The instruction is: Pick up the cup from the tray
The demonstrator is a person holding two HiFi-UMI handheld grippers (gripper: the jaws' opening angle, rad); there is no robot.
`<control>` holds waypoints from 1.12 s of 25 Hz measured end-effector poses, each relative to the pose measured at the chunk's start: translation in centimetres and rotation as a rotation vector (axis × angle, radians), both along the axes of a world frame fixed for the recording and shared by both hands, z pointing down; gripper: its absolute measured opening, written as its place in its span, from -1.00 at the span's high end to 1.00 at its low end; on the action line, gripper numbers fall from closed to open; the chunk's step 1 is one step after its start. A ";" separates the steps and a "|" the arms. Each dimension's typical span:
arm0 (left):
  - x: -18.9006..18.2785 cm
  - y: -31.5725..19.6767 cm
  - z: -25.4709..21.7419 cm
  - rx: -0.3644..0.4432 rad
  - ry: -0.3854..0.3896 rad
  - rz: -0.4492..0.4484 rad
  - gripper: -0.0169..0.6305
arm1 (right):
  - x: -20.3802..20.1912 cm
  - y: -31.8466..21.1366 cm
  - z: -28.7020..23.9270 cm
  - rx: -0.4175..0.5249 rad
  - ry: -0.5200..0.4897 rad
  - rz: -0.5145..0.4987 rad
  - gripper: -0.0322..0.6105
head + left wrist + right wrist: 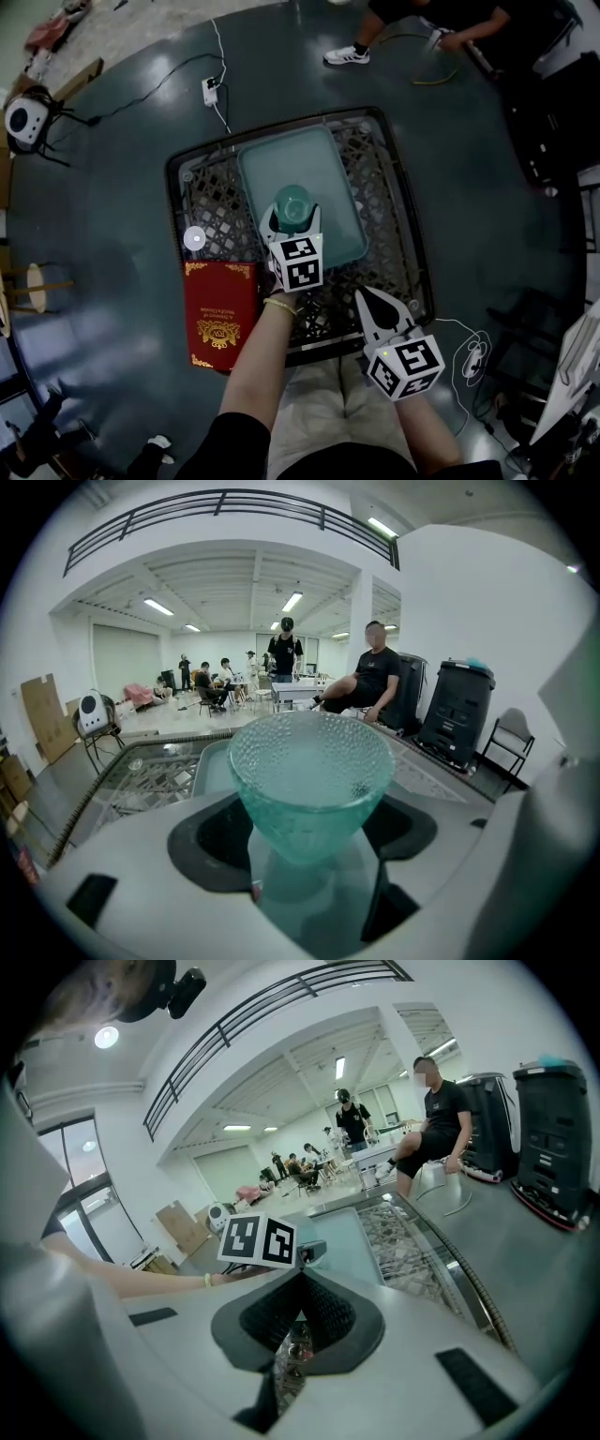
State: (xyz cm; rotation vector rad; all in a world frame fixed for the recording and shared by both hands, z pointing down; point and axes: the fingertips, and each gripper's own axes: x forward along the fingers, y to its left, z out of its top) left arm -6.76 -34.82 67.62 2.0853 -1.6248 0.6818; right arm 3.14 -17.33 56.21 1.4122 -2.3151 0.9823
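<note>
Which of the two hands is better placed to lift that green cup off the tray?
Left: the left gripper grips the green glass cup over the tray; the right gripper is shut, empty, and nearer the person.

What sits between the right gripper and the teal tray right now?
Nothing but bare black lattice tabletop. The head view shows that short stretch between the right gripper and the teal tray.

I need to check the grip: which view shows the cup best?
The left gripper view: the cup fills it, standing between the jaws. The head view shows only its top from above; in the right gripper view the left gripper hides it.
</note>
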 end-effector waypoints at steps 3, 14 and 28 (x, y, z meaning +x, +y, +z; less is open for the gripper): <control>0.4 0.5 -1.0 0.003 0.006 0.006 -0.17 | 0.3 0.1 -0.4 0.005 0.007 0.004 0.89; 1.0 4.8 -6.0 0.019 0.014 0.025 -0.17 | 0.4 0.6 -4.2 0.074 0.018 -0.014 0.89; -0.6 12.4 -12.6 0.043 0.005 0.013 -0.17 | -0.9 2.7 -8.2 0.166 0.003 -0.105 0.89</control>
